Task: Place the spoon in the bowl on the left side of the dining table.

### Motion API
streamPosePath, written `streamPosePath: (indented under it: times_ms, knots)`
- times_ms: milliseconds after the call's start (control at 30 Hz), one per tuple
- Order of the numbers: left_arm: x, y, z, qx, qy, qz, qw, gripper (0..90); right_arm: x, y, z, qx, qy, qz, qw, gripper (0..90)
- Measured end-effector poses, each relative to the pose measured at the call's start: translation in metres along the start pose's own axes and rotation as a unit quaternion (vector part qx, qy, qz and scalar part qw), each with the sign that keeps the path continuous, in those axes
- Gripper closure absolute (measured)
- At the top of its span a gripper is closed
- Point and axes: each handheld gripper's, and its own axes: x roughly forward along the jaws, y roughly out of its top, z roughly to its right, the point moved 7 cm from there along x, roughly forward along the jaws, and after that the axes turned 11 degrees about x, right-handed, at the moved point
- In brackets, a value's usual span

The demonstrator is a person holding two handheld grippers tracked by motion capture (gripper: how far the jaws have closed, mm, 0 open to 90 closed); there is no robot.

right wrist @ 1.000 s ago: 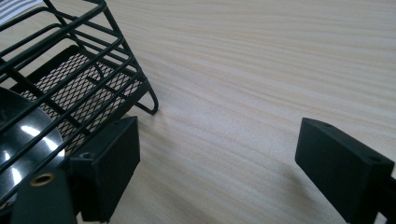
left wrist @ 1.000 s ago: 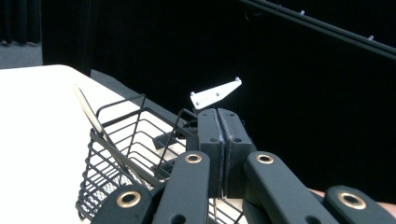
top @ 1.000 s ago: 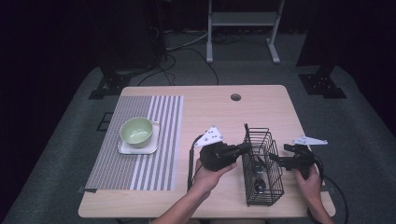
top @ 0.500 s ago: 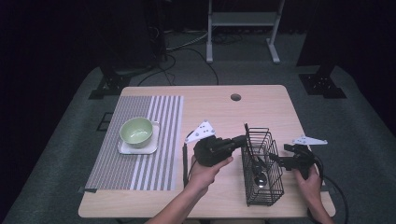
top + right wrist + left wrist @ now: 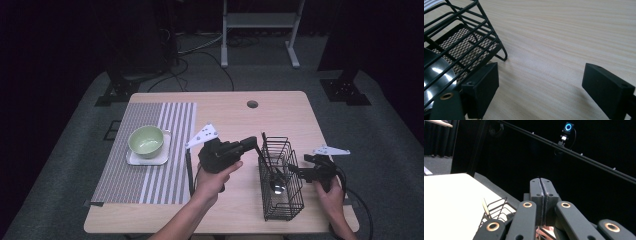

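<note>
On the bench (image 5: 280, 115) I see a black wire basket (image 5: 280, 182) near the front right, and a ladle (image 5: 277, 185) lies inside it, its bowl shining through the wires. My left gripper (image 5: 544, 187) has its jaws clenched together with nothing between them; in the high view it (image 5: 248, 145) is raised just left of the basket's top edge. My right gripper (image 5: 540, 85) has its jaws released wide, low over the bare wood, with one jaw just beside the basket (image 5: 461, 47) foot. A green bowl (image 5: 146, 140) sits on a plate (image 5: 150, 159) on the striped mat (image 5: 150, 150), well apart on the left.
</note>
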Motion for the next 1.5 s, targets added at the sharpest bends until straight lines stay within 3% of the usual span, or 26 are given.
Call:
streamPosePath:
  times_ms: [433,767,1167,1500]
  knots:
    - [-0.021,0.021,-0.011,-0.016,0.014,0.032,0.9993,89.5,0.001,0.0,0.0,-0.002,-0.003,-0.002,1.0,13.0]
    - [-0.044,0.034,-0.027,-0.015,0.044,0.049,0.9977,89.6,0.001,0.0,0.0,-0.001,-0.005,-0.002,1.0,13.0]
    - [-0.064,0.035,-0.042,-0.011,0.075,0.047,0.996,89.6,0.001,0.0,0.0,-0.002,-0.008,-0.002,1.0,13.0]
    - [-0.075,0.023,-0.055,-0.012,0.092,0.041,0.9948,89.6,0.001,-0.001,0.0,-0.005,-0.011,-0.005,0.9999,13.0]
